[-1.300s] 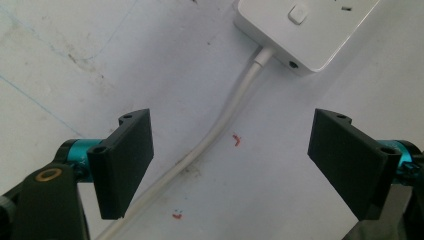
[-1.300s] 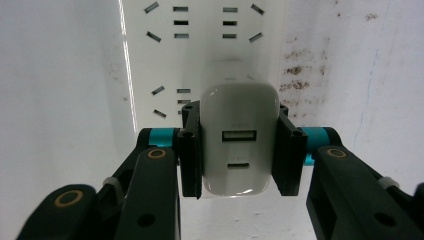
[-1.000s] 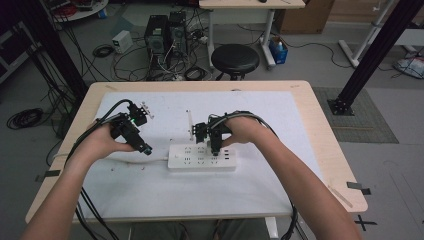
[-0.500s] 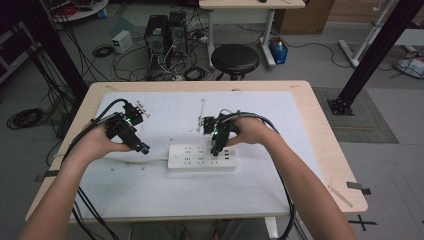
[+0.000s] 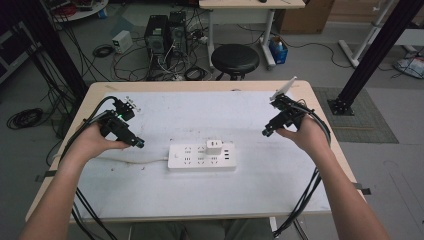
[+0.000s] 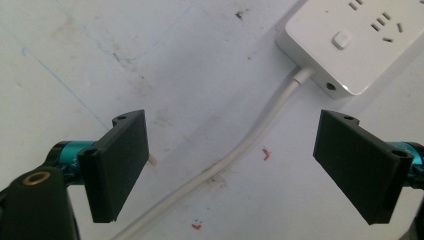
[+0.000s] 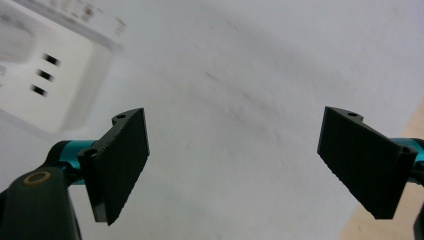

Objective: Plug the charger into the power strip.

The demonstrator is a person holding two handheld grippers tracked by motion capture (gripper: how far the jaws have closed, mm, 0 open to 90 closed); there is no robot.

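A white power strip [image 5: 201, 156] lies in the middle of the white table, with a small white plug adapter [image 5: 214, 147] standing in one of its sockets. Its white cord [image 5: 131, 161] runs off to the left. My left gripper [image 5: 138, 144] hovers just left of the strip's cord end, jaws wide open, nothing held. In the left gripper view the cord [image 6: 250, 145] passes between the jaws and the strip's end [image 6: 350, 47] sits at upper right. My right gripper [image 5: 265, 132] hangs open and empty well right of the strip; the strip's end [image 7: 45, 65] shows blurred at upper left.
The white mat [image 5: 200, 110] covers most of the wooden table [image 5: 320, 107]. Black cables trail from both grippers off the near edge. Beyond the table stand a black stool [image 5: 235, 58] and computer boxes [image 5: 165, 32] among floor cables.
My right gripper has let go of the plug adapter, left standing in the strip, and has swung away to the right and opened. My left gripper has barely moved.
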